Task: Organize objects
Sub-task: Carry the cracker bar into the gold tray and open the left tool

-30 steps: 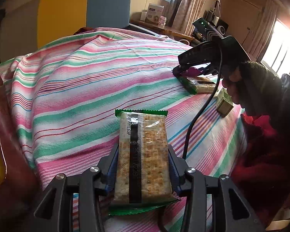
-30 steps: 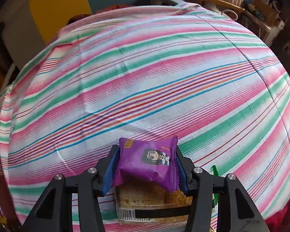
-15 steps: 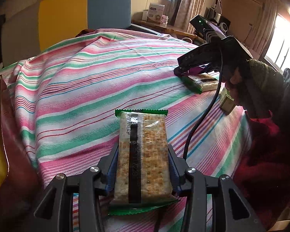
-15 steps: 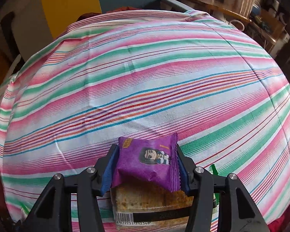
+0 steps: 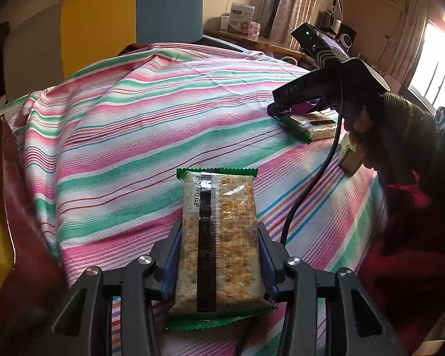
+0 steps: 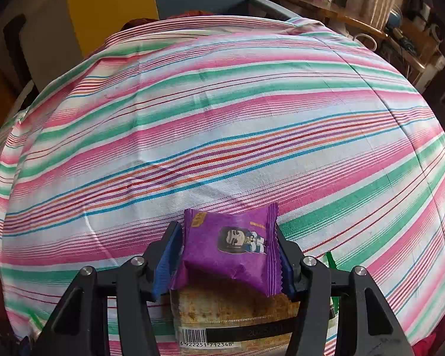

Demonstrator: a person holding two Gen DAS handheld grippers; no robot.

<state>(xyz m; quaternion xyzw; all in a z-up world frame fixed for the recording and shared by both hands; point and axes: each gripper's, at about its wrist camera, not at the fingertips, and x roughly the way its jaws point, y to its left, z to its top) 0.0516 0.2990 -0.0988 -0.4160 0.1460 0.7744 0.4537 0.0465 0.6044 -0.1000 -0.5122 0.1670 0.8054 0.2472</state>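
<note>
Both grippers had black frames, silver screws and blue pads (image 5: 171,259). The right gripper (image 5: 277,111) bore "DAS" lettering and a black cable (image 5: 308,190); a dark knitted sleeve (image 5: 409,124) covered the wrist.

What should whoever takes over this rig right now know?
Left gripper: shut on a green-edged cracker packet, low over the near edge of the striped cloth; lifted or resting, unclear.
Right gripper: shut on a purple snack packet, directly above a second cracker packet lying on the cloth.
A small box sits near that packet, partly hidden by the hand.
Done: both packets gripped. Left: likely set the purple packet down, place the left cracker packet, group the rest.
</note>
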